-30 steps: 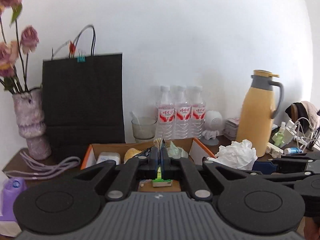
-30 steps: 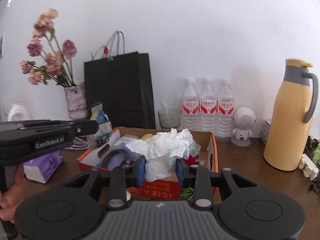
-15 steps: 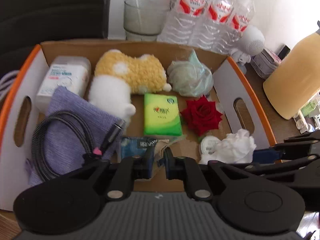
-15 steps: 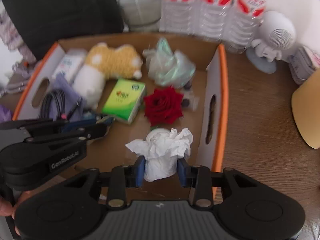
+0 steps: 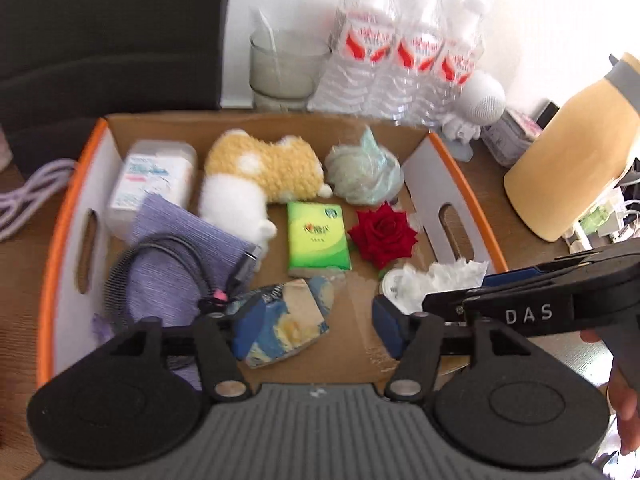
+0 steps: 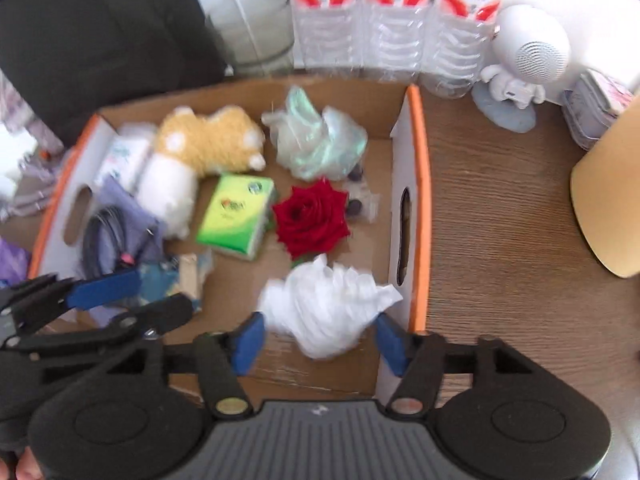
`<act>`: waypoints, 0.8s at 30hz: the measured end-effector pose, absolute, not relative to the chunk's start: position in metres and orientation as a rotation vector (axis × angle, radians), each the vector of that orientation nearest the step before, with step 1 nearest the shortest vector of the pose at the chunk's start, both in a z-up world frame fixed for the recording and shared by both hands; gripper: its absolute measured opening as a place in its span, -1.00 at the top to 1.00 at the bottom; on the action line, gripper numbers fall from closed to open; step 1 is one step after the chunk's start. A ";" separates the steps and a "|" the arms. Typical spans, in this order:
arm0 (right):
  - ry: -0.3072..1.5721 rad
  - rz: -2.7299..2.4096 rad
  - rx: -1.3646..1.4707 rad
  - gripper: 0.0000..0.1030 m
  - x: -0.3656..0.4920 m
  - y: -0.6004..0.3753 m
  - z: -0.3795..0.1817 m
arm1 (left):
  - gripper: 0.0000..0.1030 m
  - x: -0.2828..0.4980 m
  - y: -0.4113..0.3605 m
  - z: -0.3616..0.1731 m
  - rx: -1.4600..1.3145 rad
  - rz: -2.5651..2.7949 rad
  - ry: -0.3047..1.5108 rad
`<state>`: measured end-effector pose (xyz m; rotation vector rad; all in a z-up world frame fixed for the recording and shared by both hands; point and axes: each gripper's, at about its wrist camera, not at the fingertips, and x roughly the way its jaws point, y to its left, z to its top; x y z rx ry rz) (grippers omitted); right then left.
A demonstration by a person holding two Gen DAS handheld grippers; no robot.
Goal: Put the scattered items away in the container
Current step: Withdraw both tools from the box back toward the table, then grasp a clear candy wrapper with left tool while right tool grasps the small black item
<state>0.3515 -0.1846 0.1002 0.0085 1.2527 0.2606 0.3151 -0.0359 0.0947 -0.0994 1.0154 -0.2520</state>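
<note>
Down in the left wrist view, the left gripper [image 5: 312, 326] hangs over the orange-rimmed cardboard box [image 5: 60, 208], its jaws just spread wide. A crumpled blue-and-cream snack packet [image 5: 286, 320] lies on the box floor between them, beside the left blue pad and clear of the right one. Further in lie a green tissue pack [image 5: 318, 242], a red fabric rose [image 5: 383, 235], a yellow-and-white plush toy [image 5: 260, 176], a pale green crumpled bag [image 5: 362, 172], a purple cloth [image 5: 180, 248] with a coiled black cable [image 5: 168, 256], and a white plastic tub [image 5: 150, 178]. The right gripper [image 5: 480, 296] reaches in from the right above a crumpled white tissue [image 5: 444, 278].

Seen from the right wrist, the right gripper [image 6: 318, 340] has likewise just opened its jaws. The tissue [image 6: 326, 308], blurred, sits between the blue pads at the box's near right corner; neither pad presses it. The left gripper [image 6: 132, 296] shows at lower left, over the packet [image 6: 176, 276].
</note>
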 end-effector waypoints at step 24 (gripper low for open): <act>0.355 0.276 -0.053 -0.82 0.155 -0.164 0.127 | -1.00 0.116 -0.004 0.122 0.044 0.038 0.319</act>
